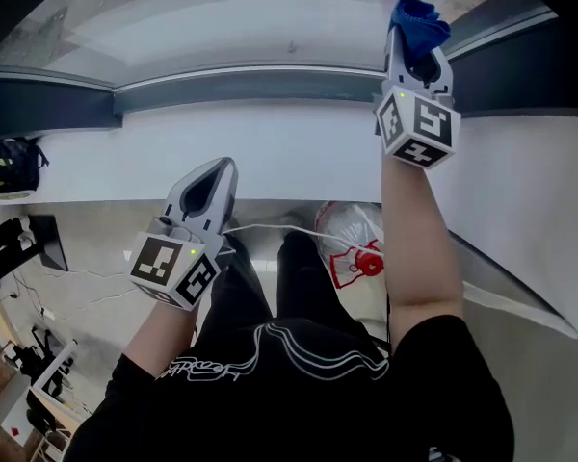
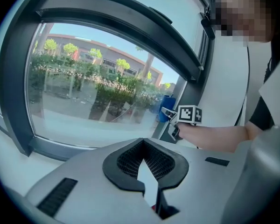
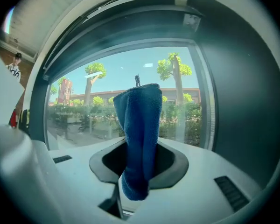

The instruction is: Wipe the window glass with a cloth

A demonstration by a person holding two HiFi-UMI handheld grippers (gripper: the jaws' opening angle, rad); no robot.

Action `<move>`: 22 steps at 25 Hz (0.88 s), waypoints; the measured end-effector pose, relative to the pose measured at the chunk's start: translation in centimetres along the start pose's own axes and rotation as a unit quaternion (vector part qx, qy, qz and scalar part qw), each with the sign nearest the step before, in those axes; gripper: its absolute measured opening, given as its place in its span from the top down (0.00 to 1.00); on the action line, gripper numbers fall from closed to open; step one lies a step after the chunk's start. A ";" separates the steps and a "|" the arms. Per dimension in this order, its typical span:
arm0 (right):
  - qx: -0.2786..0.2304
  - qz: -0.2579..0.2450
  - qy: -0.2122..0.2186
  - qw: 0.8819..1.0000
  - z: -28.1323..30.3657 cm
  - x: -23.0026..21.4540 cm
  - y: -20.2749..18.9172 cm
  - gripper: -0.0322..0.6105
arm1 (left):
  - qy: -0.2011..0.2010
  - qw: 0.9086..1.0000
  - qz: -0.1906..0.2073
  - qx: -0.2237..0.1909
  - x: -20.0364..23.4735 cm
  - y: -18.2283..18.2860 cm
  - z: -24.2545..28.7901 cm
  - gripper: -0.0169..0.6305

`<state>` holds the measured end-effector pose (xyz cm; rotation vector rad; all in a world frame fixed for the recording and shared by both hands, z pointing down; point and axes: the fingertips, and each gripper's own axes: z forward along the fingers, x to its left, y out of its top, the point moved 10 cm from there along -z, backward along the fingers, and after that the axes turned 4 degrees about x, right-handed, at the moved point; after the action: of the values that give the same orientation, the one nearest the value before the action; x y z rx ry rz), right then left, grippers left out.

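A large pane of window glass sits in a dark, smooth frame, with a plain white ledge running below it and a pale grey floor lower down. Through the pane show trees, clipped hedges, a low building and blue sky. On the floor near the person's legs lies a crinkled clear plastic bag with something red in it, and a black bag rests at the far left. The right tongs are raised to the right end of the pane, close to the frame's upright, and are clamped on a blue cloth. The cloth is soft and fuzzy like terry. It is bunched into a narrow fold that stands up past the tips, and a short tail hangs below the grip. Whether it touches the glass cannot be told. The left tongs are held lower, in front of the ledge and well apart from the cloth. Their tips are together with nothing between them, and the bowed black pads show a fine mesh texture against the grey plastic shell.
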<state>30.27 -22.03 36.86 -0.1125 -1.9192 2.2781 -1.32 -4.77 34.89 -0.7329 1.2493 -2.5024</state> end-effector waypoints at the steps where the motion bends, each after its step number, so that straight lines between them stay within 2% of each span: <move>1: 0.000 0.007 -0.011 1.000 -0.2 -1.1 -0.2 0.80 | -0.002 1.000 0.002 0.002 -0.4 -0.1 0.4 0.97; 8: -0.006 0.031 -0.060 0.998 -1.3 -5.7 -0.5 0.80 | -0.018 1.000 0.010 0.014 -2.7 -0.3 2.4 0.97; 12: -0.009 0.028 -0.068 0.997 -1.0 -6.6 -0.1 0.80 | -0.027 0.999 0.011 0.015 -3.0 0.0 3.3 0.97; 18: -0.008 0.020 -0.059 0.998 -1.1 -5.3 -0.5 0.80 | -0.034 0.999 -0.002 -0.001 -2.5 -0.5 3.7 0.97; 22: -0.001 0.023 -0.035 0.999 -1.8 -2.0 -1.2 0.80 | -0.028 0.999 -0.019 -0.015 -0.9 -1.2 2.6 0.97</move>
<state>32.60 -20.40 37.68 -0.0790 -1.9714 2.3391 0.83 -5.39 36.90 -0.8354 1.2679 -2.4799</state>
